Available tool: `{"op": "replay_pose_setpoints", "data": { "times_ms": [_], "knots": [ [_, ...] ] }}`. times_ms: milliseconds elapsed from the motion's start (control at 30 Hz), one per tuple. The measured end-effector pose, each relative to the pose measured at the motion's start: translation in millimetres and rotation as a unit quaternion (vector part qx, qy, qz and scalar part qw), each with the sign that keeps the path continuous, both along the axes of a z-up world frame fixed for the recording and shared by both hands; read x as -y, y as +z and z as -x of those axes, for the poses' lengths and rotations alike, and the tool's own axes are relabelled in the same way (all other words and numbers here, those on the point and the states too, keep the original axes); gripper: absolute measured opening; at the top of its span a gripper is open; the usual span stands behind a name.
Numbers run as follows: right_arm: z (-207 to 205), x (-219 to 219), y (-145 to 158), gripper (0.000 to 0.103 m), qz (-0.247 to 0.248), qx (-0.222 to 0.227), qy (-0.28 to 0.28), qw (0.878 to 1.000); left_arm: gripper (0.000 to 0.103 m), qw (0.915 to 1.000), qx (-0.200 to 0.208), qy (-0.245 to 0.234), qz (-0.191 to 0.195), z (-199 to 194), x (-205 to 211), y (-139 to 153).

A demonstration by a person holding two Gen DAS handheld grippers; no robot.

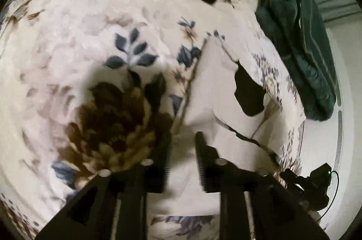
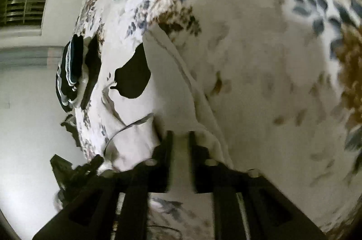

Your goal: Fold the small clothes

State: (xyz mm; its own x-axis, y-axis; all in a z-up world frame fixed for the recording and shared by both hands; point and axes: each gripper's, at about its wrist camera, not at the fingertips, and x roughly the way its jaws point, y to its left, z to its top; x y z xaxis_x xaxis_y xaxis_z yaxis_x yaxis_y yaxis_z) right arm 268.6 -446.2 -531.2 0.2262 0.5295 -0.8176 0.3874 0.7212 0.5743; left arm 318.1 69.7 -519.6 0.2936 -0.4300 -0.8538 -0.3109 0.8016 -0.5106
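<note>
One white garment (image 1: 217, 90) with a black patch is lying on the floral blanket (image 1: 86, 20), its long axis running away from both cameras toward the dark green clothing (image 1: 301, 54). The left hand-held gripper (image 1: 182, 149) and the right hand-held gripper (image 2: 180, 145) are each pinching the garment's near edge, jaws nearly closed on cloth. A striped dark garment (image 2: 69, 72) is sitting beyond.
</note>
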Motion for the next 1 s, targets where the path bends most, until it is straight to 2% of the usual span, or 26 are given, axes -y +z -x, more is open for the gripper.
{"op": "replay_pose_setpoints", "data": {
  "times_ms": [33, 67, 100, 233, 400, 467, 500, 533, 567, 600, 667, 733, 833, 867, 900, 933, 967, 1000],
  "knots": [
    [1.9, 0.4, 3.3, 0.056, 0.022, 0.002, 0.012, 1.0, 0.043, 1.0, 0.004, 0.004, 0.001, 5.7, -3.9, 0.0],
    [2.3, 7.4, 1.3, 0.057, 0.03, 0.0, 0.017, 0.999, 0.058, 0.9999, 0.005, 0.01, -0.003, 13.8, -7.8, -2.0],
    [5.0, 8.1, -0.7, 0.057, 0.033, -0.004, 0.022, 0.999, 0.062, 0.9998, 0.006, 0.016, -0.008, 20.9, -10.8, -3.9],
    [10.5, 8.5, -16.9, 0.057, 0.03, -0.016, 0.037, 0.999, 0.062, 0.9999, -0.005, 0.006, -0.007, 21.8, -9.6, -15.4],
    [-6.7, 1.5, -42.1, 0.057, 0.025, -0.025, 0.029, 0.999, 0.061, 0.9985, -0.005, -0.049, -0.025, -5.3, 24.6, -33.2],
    [-16.7, -0.2, -54.9, 0.057, 0.021, -0.038, 0.029, 0.999, 0.057, 0.9965, 0.003, -0.07, -0.045, -15.6, 36.8, -36.5],
    [-20.0, -1.0, -59.4, 0.057, 0.013, -0.041, 0.03, 0.999, 0.025, 0.9958, 0.016, -0.074, -0.051, -18.3, 39.5, -35.9],
    [-22.0, -2.2, -62.2, 0.037, -0.002, -0.036, 0.029, 0.999, 0.003, 0.9955, 0.022, -0.076, -0.052, -20.3, 40.3, -35.9],
    [-23.6, -3.8, -60.7, 0.015, -0.013, -0.019, 0.027, 0.999, 0.005, 0.9957, 0.022, -0.074, -0.051, -21.7, 38.7, -35.1],
    [-26.3, -7.1, -56.7, 0.003, 0.0, -0.013, 0.033, 0.999, 0.004, 0.996, 0.031, -0.068, -0.049, -21.0, 35.4, -32.1],
    [-29.3, -8.9, -49.2, 0.003, 0.013, 0.001, 0.034, 0.999, 0.004, 0.9953, 0.038, -0.068, -0.057, -18.4, 29.9, -28.5],
    [-33.3, -6.6, -48.4, 0.003, 0.041, -0.003, 0.026, 0.999, 0.005, 0.9971, 0.018, -0.059, -0.044, -16.6, 20.4, -38.2],
    [-42.7, -12.6, -62.8, 0.004, 0.078, -0.044, 0.055, 0.994, 0.009, 0.9983, -0.027, -0.05, 0.015, -21.6, 12.4, -49.9],
    [-45.6, -15.1, -67.6, 0.005, 0.073, -0.059, 0.065, 0.993, 0.014, 0.9976, -0.036, -0.049, 0.034, -24.6, 10.1, -46.6],
    [-48.5, -15.8, -70.1, 0.009, 0.055, -0.072, 0.065, 0.994, 0.024, 0.9975, -0.033, -0.052, 0.034, -26.4, 9.1, -39.1],
    [-50.5, -15.0, -68.0, 0.02, 0.048, -0.075, 0.061, 0.994, 0.032, 0.9978, -0.022, -0.056, 0.027, -29.1, 8.2, -28.4],
    [-52.8, -14.8, -63.5, 0.031, 0.05, -0.071, 0.059, 0.994, 0.054, 0.9979, -0.008, -0.06, 0.022, -32.3, 7.2, -18.0],
    [-55.8, -14.3, -57.0, 0.055, 0.053, -0.062, 0.056, 0.995, 0.072, 0.9978, 0.007, -0.064, 0.016, -38.1, 6.0, -7.6]
  ]
}}
